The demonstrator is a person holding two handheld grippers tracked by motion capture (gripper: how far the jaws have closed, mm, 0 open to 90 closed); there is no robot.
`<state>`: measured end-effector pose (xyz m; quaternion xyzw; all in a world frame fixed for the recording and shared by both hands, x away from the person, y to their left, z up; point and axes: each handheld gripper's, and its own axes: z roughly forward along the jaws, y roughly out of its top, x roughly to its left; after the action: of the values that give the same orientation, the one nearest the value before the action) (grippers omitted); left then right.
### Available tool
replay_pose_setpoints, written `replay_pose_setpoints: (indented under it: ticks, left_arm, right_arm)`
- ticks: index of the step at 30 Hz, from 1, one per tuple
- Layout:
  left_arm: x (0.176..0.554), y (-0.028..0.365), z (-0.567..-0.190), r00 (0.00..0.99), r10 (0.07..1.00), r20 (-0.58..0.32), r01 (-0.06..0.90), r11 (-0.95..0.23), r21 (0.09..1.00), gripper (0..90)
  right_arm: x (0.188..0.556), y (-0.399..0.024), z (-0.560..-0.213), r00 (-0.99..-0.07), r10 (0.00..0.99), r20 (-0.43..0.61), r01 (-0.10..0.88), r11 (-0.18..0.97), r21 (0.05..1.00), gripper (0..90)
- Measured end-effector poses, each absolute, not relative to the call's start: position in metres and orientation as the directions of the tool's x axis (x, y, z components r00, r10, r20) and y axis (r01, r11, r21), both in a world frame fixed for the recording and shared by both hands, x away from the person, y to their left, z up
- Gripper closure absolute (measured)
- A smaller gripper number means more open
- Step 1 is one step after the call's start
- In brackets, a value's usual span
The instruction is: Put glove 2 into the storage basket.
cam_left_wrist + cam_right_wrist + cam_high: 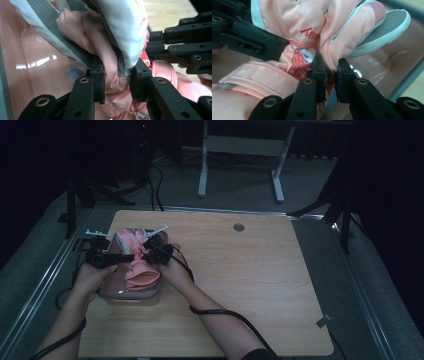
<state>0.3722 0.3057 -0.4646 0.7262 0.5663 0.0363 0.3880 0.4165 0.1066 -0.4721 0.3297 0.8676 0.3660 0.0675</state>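
Observation:
A pink padded glove (140, 270) with grey and pale trim hangs over a clear plastic box (152, 296) at the table's left. My left gripper (131, 257) comes in from the left and is shut on a bunched fold of the glove (113, 75). My right gripper (148, 246) comes from the right and is shut on the glove (312, 22) near a printed cartoon patch (300, 61). In the left gripper view the right gripper's black arms (185, 40) lie close beside the glove. The glove's fingers (384, 27) hang into the box.
The box (387, 65) has clear pinkish walls and a grey rim. Light wooden tabletop (250, 270) spreads to the right, with a round grey cap (238, 227) near the far edge. Black cables (220, 312) trail along the forearms. A white desk frame (240, 150) stands on the floor beyond.

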Motion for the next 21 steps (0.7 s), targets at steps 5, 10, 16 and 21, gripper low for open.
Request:
replay_pose_setpoints:
  ticks: [5, 10, 16, 21]
  left_arm:
    - [0.37, 0.305, -0.473, 0.343, 0.855, -0.388, 0.809, -0.058, 0.585, 68.1]
    - [0.374, 0.3, -0.474, 0.341, 0.869, -0.359, 0.815, -0.084, 0.573, 66.6]
    - [0.377, 0.298, -0.484, 0.311, 0.879, -0.362, 0.831, -0.066, 0.552, 61.3]
    - [0.375, 0.293, -0.48, 0.289, 0.926, -0.244, 0.789, -0.086, 0.608, 53.9]
  right_arm:
    - [0.415, 0.109, -0.481, -0.779, 0.615, 0.121, 0.527, 0.539, 0.657, 79.7]
    - [0.415, 0.109, -0.482, -0.771, 0.629, 0.095, 0.532, 0.555, 0.64, 76.8]
    - [0.423, 0.101, -0.487, -0.763, 0.633, 0.129, 0.556, 0.542, 0.63, 63.3]
    - [0.425, 0.092, -0.477, -0.779, 0.615, 0.118, 0.518, 0.527, 0.673, 45.8]
